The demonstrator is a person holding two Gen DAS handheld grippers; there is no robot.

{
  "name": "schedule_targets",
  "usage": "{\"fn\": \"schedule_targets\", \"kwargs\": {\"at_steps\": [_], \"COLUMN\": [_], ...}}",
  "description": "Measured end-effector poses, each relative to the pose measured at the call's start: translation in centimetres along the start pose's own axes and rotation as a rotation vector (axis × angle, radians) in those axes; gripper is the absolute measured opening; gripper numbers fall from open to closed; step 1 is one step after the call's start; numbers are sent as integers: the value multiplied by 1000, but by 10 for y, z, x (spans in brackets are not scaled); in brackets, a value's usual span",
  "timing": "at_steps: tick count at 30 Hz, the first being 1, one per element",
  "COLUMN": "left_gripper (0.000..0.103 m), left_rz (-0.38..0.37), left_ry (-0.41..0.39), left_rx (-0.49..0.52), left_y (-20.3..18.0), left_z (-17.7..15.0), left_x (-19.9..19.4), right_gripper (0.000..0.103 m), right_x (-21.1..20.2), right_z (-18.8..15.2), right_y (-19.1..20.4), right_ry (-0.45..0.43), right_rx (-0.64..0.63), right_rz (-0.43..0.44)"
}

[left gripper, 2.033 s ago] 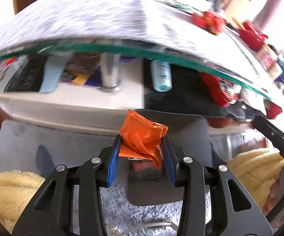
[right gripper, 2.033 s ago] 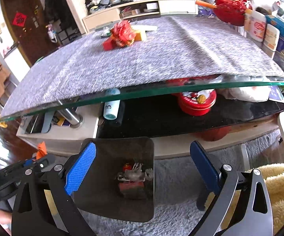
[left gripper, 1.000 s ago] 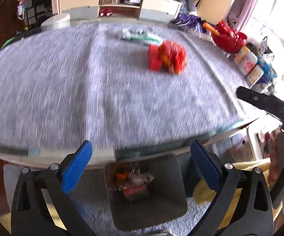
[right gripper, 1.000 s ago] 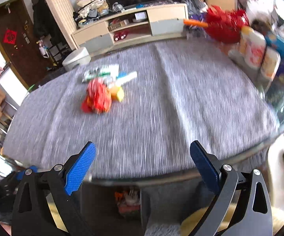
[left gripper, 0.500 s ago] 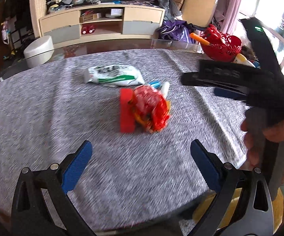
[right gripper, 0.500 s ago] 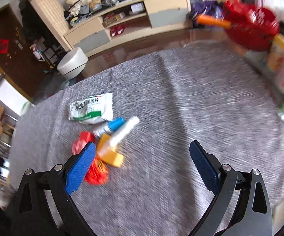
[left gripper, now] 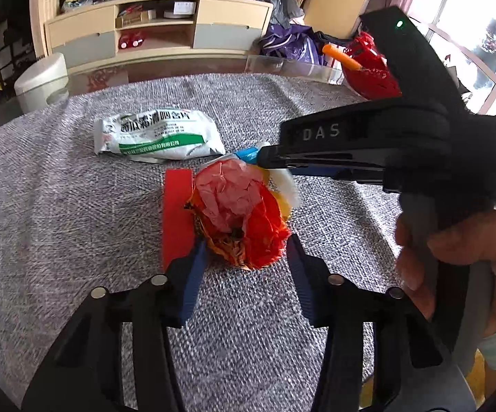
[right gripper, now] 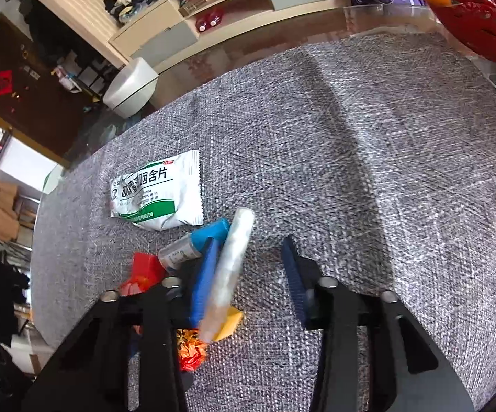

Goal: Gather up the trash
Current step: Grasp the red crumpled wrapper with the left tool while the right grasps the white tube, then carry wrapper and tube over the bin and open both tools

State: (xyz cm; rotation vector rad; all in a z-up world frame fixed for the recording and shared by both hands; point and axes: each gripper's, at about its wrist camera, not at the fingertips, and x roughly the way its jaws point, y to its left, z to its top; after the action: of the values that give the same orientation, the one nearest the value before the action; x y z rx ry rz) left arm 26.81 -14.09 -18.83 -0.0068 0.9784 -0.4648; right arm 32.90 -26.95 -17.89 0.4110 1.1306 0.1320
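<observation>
left gripper [left gripper: 246,261]: jaws apart, flanking crumpled red-orange paper wad [left gripper: 239,214] on grey woven counter [left gripper: 59,213] | right gripper [right gripper: 248,267]: jaws apart around clear plastic tube [right gripper: 229,271], blue-capped tube [right gripper: 196,242] beside | white-green sachet [right gripper: 158,194] lies nearby

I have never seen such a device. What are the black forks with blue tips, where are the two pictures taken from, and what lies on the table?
They are hand-held grippers, one per hand, each carrying a camera looking along its jaws. In the left view, the left gripper is open around crumpled red paper; nothing is held. In the right view, the right gripper, also open, brackets a white tube. A white sachet, a blue-capped tube and a red strip lie on the grey cloth.
</observation>
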Motion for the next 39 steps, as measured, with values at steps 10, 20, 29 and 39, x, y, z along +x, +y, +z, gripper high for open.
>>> {"fn": "schedule_targets", "kwargs": {"at_steps": [10,20,29,39], "left_gripper": [30,23,23,23], "left_rz": [-36,-29,26,93], "left_ry": [-17,-45,-128,-211], "left_rx": [-5,-11,-14,-17], "left_y": [6,5,0,-3], "left_z": [1,0,-8,-46], "left_x": [-2,-24,-87,-168], "right_gripper": [14,14,14,14], "right_x": [-6,-37,-93,-175], "right_z": [-8,-18,-38,-116], "right_y": [2,-6,8,53], "right_ry": [-25,-73,-157,-298], "right_rx": [-27,-49,-100,-265], "right_rz": [-25,-79,-78,-68]}}
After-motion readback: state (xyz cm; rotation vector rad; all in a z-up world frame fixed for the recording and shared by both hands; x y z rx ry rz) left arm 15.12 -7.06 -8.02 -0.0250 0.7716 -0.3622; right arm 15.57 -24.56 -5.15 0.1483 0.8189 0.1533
